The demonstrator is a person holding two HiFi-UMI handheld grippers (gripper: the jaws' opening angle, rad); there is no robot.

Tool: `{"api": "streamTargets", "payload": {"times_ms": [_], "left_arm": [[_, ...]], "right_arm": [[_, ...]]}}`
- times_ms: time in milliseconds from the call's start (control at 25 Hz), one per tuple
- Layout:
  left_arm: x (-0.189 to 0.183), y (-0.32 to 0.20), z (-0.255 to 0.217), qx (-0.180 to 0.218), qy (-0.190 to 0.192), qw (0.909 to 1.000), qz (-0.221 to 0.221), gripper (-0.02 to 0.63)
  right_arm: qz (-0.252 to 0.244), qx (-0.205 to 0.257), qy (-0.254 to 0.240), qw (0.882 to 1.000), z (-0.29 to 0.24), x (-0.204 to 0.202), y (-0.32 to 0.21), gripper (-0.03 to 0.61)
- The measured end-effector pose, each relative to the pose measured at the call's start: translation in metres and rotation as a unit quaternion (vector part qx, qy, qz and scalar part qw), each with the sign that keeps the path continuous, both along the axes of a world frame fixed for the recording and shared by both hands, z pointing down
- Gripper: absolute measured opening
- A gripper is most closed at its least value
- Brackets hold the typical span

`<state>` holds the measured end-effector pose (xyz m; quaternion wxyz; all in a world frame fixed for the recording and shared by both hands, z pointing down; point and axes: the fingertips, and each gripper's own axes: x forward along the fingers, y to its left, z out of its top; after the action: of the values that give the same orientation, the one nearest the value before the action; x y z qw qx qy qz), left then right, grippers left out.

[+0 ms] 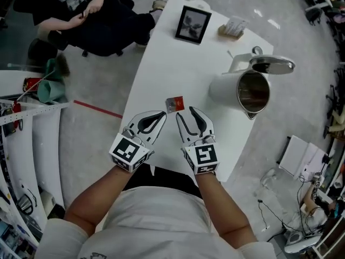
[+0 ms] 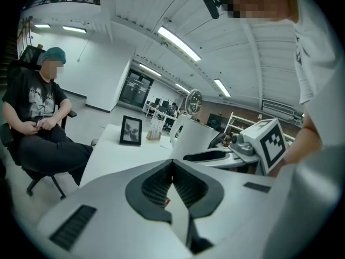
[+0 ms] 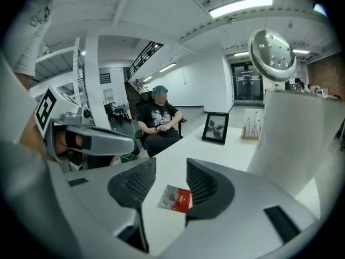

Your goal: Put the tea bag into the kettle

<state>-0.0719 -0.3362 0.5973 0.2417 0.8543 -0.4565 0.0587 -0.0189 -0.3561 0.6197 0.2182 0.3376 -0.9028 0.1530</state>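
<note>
A red and silver tea bag packet [image 1: 174, 103] lies flat on the white table [image 1: 161, 63], just beyond both grippers. My right gripper [image 1: 186, 113] is open; in the right gripper view the packet [image 3: 177, 198] shows on the table in the gap between its fingers [image 3: 207, 185], untouched. My left gripper [image 1: 162, 115] is shut with nothing in it, its tips meeting [image 2: 171, 164] just left of the packet. The white kettle [image 1: 245, 90] stands to the right with its lid [image 1: 272, 65] flipped up and its mouth open; it looms large at the right of the right gripper view [image 3: 302, 139].
A black picture frame [image 1: 192, 24] and a small holder of packets [image 1: 232, 28] stand at the table's far end. A person sits on a chair [image 1: 91, 15] beyond the far left corner. The table's near edge is just under my hands.
</note>
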Motion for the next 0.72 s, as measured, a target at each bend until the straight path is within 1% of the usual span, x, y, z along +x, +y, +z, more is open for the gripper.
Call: {"api": "streamTargets", "payload": {"times_ms": [200,400,560,720], "left_arm": [[-0.001,-0.018,0.029,-0.023,0.017,0.9992,-0.026,0.011],[0.001,-0.025,0.050,-0.032,0.021,0.9988,-0.030,0.011],[-0.011,-0.023,0.070,-0.053,0.034,0.9963,-0.058,0.011],[-0.016,-0.014,0.084,-0.071,0.045,0.9939,-0.071,0.011]], "right_arm": [[-0.028,-0.043,0.028,0.998,0.052,-0.005,-0.009,0.216],[-0.051,-0.060,0.054,0.995,0.086,-0.011,-0.013,0.238],[-0.072,-0.068,0.080,0.992,0.113,-0.018,-0.012,0.259],[-0.080,-0.094,0.093,0.988,0.135,-0.022,-0.008,0.273]]}}
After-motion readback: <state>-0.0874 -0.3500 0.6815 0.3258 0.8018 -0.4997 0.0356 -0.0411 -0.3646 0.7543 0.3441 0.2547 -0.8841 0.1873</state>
